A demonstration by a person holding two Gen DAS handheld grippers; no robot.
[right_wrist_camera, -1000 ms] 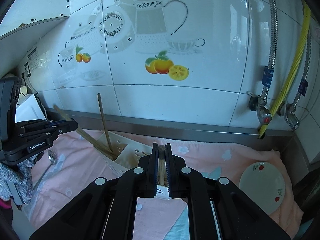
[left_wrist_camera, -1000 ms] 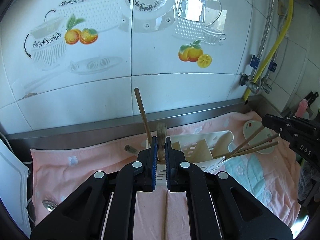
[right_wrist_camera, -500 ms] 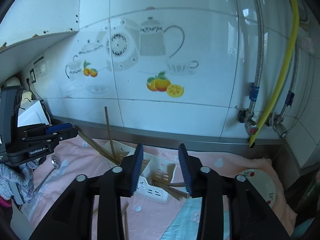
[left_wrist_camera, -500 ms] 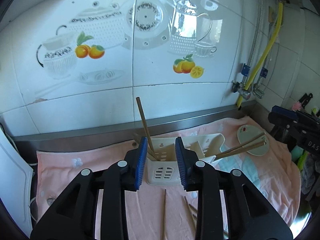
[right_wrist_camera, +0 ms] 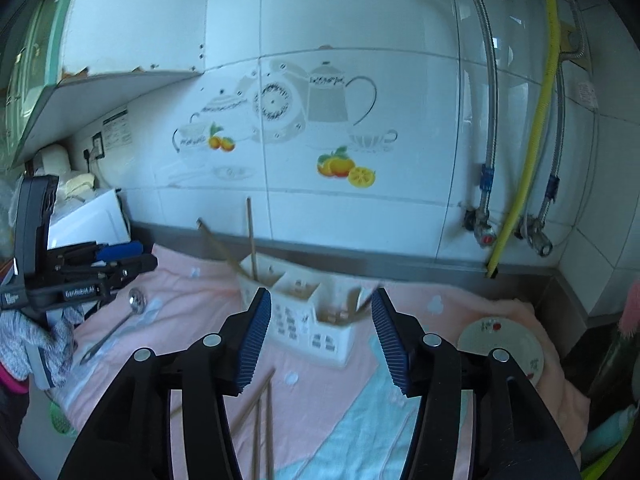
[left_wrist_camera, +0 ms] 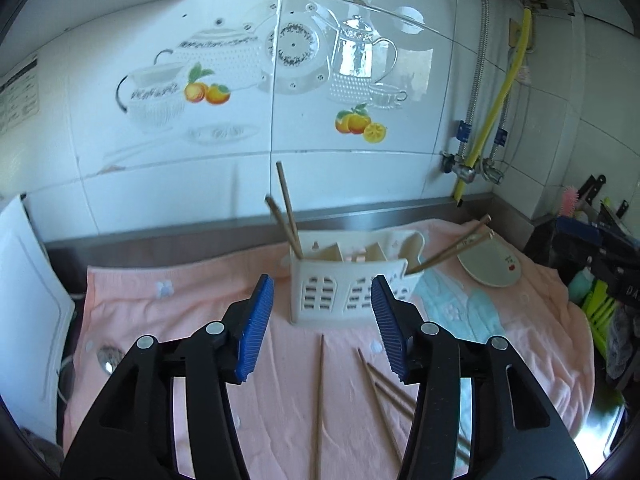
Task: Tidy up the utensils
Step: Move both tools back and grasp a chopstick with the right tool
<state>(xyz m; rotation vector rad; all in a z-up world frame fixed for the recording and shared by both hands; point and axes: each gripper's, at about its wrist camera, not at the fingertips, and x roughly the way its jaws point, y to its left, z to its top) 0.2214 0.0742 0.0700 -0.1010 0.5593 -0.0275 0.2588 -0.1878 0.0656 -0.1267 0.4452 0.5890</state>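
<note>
Left tongs [left_wrist_camera: 322, 326] wide apart, holding nothing, hovering above the pink towel [left_wrist_camera: 192, 312] that covers the table. White plastic utensil caddy [left_wrist_camera: 352, 276] stands upright at 12 o'clock from them, slotted front wall, several compartments. Two wooden chopsticks [left_wrist_camera: 286, 210] lean up out of its left compartment toward 11 o'clock; two more chopsticks [left_wrist_camera: 454, 246] stick out of the right end toward 2 o'clock, over a small white plate [left_wrist_camera: 490, 264]. Loose chopsticks on the towel: a single chopstick [left_wrist_camera: 318, 400] straight at 6 o'clock from the caddy, a loose bunch [left_wrist_camera: 384, 388] at 5 o'clock, partly hidden by the right finger. Metal spoon [left_wrist_camera: 107, 358] bowl at the towel's left edge, 9 o'clock. White board [left_wrist_camera: 28, 304] leans at far left.

Right tongs [right_wrist_camera: 320, 332] also wide apart, holding nothing. Caddy [right_wrist_camera: 308, 320] blurred, at 12 o'clock between the fingers. Ladle-like spoon [right_wrist_camera: 120, 320] at 10 o'clock, plate [right_wrist_camera: 502, 342] at 3 o'clock. Loose chopsticks [right_wrist_camera: 260, 412] on the towel at 7 o'clock. Tiled wall with teapot-and-fruit decals [right_wrist_camera: 304, 120] behind; yellow hose [right_wrist_camera: 532, 152] at 2 o'clock.
</note>
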